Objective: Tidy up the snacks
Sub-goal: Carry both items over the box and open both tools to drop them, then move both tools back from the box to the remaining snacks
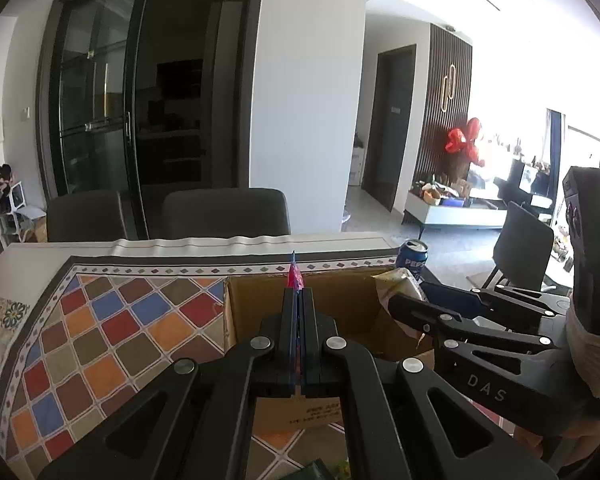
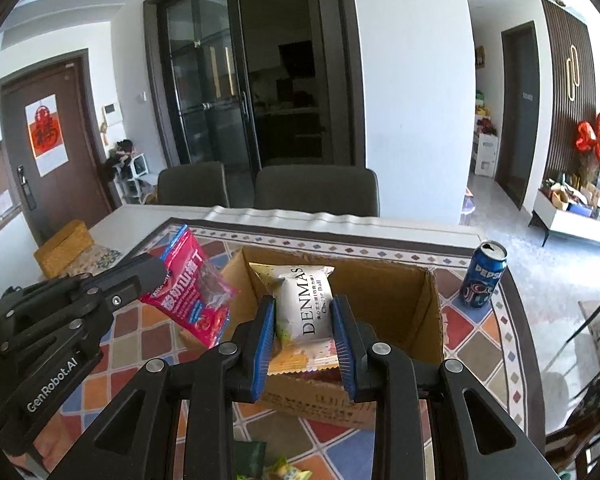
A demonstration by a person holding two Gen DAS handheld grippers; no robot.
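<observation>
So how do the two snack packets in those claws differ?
The red packet is pink-red and pinched flat by the left gripper beside the cardboard box. The white DENMAS packet is puffier, held by the right gripper above the box. Both are held aloft.

both wrist views close, sharing cardboard box (image 1: 340, 300) (image 2: 400, 292)

My right claw (image 2: 303, 340) grips a white Denmas pack (image 2: 306, 306) above the open box (image 2: 428, 312) — fingers pressed on both sides. My left claw (image 2: 156, 276) holds a red pouch (image 2: 192, 288) just left of it — a Pepsi can (image 2: 482, 274) stands right.
</observation>
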